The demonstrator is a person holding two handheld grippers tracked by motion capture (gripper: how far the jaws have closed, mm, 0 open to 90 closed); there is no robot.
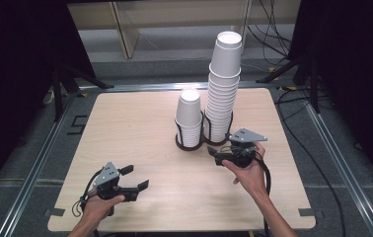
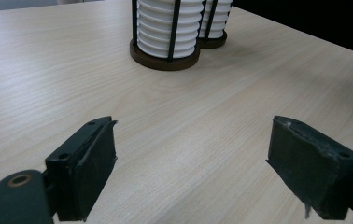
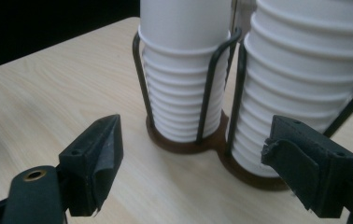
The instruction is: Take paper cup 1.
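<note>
Right gripper (image 1: 222,154) open, nothing between jaws, at 5 o'clock just beside tall cup stack (image 1: 224,89); short cup stack (image 1: 189,118) at its 9 o'clock. Left gripper (image 1: 137,178) open, empty, well apart at table's 7 o'clock. Light wood table (image 1: 140,123), dark room, grey floor. Two stacks, two grippers.

White paper cups (image 1: 223,94), dark brown holder (image 1: 190,143), pale wood-grain table (image 1: 140,148).
</note>
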